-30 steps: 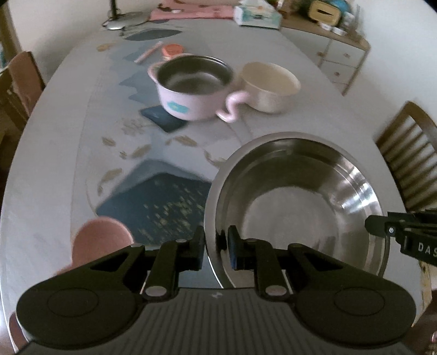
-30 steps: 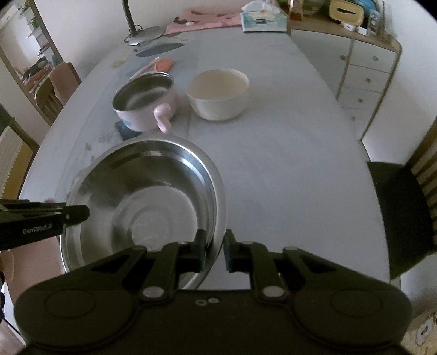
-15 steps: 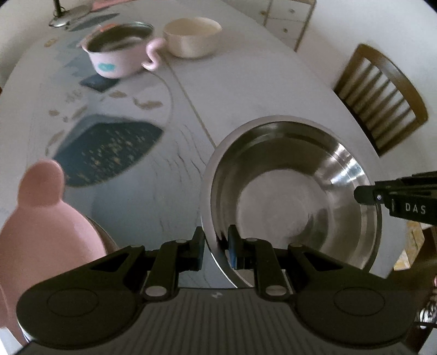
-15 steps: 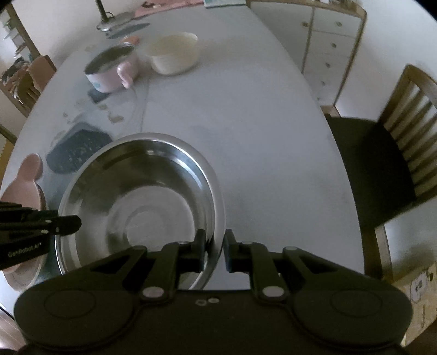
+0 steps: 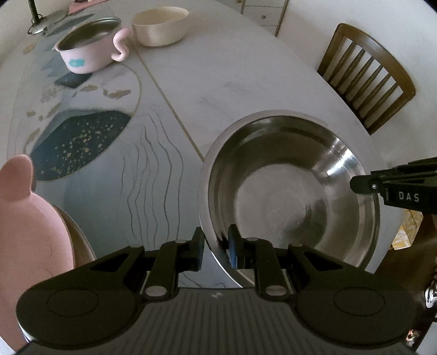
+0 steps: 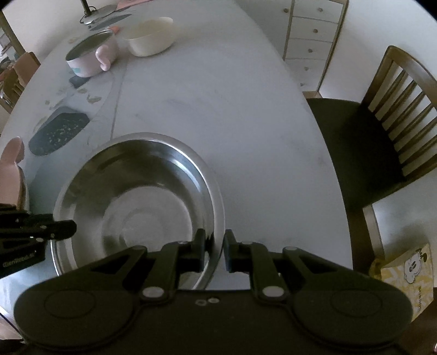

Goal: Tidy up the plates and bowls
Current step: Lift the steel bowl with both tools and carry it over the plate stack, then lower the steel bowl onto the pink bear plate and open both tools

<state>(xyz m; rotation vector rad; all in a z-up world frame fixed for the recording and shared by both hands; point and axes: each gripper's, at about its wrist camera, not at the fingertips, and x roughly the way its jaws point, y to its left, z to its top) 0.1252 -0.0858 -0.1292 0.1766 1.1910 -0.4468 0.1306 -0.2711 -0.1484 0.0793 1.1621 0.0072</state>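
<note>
Steel bowl (image 5: 289, 191) pinched at opposite rims by left gripper (image 5: 215, 247) and right gripper (image 6: 213, 250). Probably light, rigid, slippery. Best held on the rolled rim.

Shiny steel bowl (image 5: 289, 191) upright at table's near edge.

The left wrist view looks forward and down along its own tool (image 5: 215, 250) from the near left rim of the steel bowl (image 5: 289, 191), very close, facing up the tabletop (image 5: 218, 76). The right wrist view does likewise over its tool (image 6: 213, 250) from the bowl's (image 6: 136, 202) near right rim. Each catches the other tool at its frame edge (right tool (image 5: 396, 188); left tool (image 6: 41, 232)). Both share the bowl, the far pink pot (image 5: 87, 46) (image 6: 91, 56), the cream bowl (image 5: 159, 26) (image 6: 150, 35) and the wooden chair (image 5: 366, 73) (image 6: 396, 114).
</note>
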